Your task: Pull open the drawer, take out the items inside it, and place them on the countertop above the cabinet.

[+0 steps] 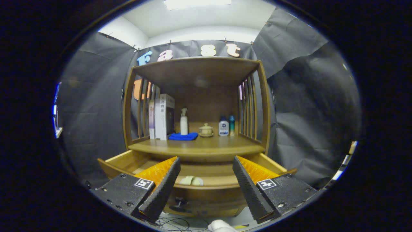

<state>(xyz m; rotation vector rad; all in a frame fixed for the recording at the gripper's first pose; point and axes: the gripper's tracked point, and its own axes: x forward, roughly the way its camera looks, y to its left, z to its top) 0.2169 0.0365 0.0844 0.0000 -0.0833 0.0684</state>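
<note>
The wooden cabinet's drawer (116, 161) stands pulled out toward me. Inside it lies a pale, folded item (191, 180), seen just over the drawer's front panel. My gripper (206, 190) hangs open in front of the drawer, fingers wide apart with nothing between them; the pale item shows between them, a little beyond the tips. The countertop (199, 146) above the drawer carries a blue cloth (183, 136). A dark knob (179, 202) sits on the drawer front, low beside the left finger.
On the countertop stand upright books (162, 116), a white pump bottle (183, 121), a small lidded pot (205, 130) and two small bottles (223, 126). Slatted sides and a top shelf (196, 69) enclose that space. Cables (173, 222) lie on the floor below.
</note>
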